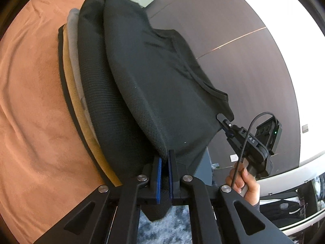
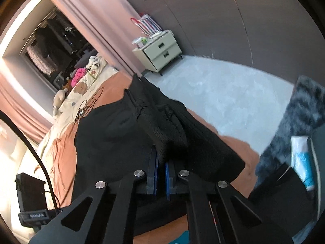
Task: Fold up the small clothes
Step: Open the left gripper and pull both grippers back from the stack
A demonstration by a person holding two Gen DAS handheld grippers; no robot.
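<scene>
Now both grippers pinch the black garment's edge: left gripper [image 1: 165, 158] at six o'clock, right gripper [image 2: 161, 164] likewise, holding black garment [image 1: 158, 77] over the folded stack [image 1: 75, 61]. Keep tension even, lower squarely onto it.

A: Where's the left tool [image 1: 165, 169]?
B: Bottom centre of its frame, blue pads pinched nearly together.
A: And the right tool [image 2: 161, 171]?
B: Likewise clamped; its hand [image 1: 243, 185] shows lower right.

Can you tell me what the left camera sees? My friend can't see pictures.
The left claw pinches a black cloth held up over an orange bedspread. The right claw grips the cloth's far corner, beside a stack of folded clothes.
</scene>
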